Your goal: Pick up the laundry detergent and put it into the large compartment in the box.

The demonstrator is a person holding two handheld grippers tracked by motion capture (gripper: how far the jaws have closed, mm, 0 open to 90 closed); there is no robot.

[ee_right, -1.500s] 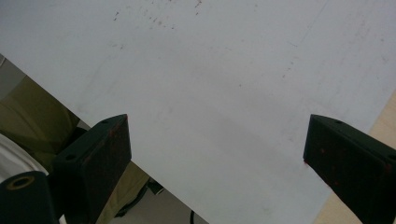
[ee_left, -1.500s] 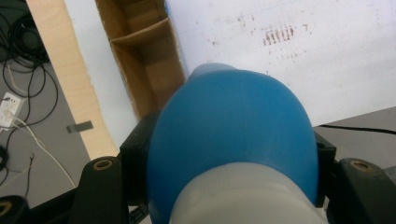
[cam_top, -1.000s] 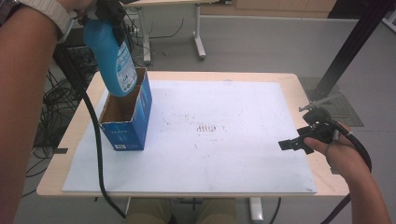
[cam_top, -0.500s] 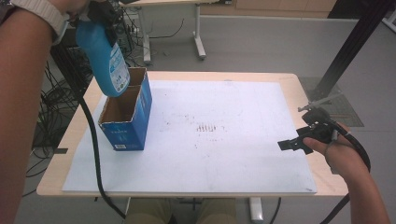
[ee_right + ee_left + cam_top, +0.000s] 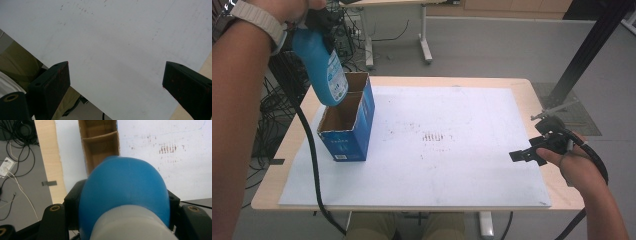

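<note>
A blue bottle point(image 5: 323, 70) with a white label hangs tilted, base down, over a blue cardboard box point(image 5: 343, 144) at the table's left. My left gripper point(image 5: 318, 26) is shut on the bottle's neck, high above the table. The bottle's base sits at the box's open top, near the divider between its two compartments. In the left gripper view the bottle point(image 5: 125, 195) bulges between the jaws of the left gripper point(image 5: 122, 203) and hides the near part of the box point(image 5: 100, 142). My right gripper point(image 5: 532, 142) is open near the table's right edge, nothing between its jaws point(image 5: 116, 80).
A white sheet point(image 5: 452, 165) with faint brown marks covers most of the wooden table point(image 5: 292, 140). A black cable point(image 5: 314, 170) trails down over the front left edge. Cables lie on the floor point(image 5: 17, 157) left of the table. Another desk's legs point(image 5: 424, 45) stand behind.
The bottle has shifted slightly to the left and tilted a little more above the box, still held by the left gripper. The right gripper has stayed where it was.
</note>
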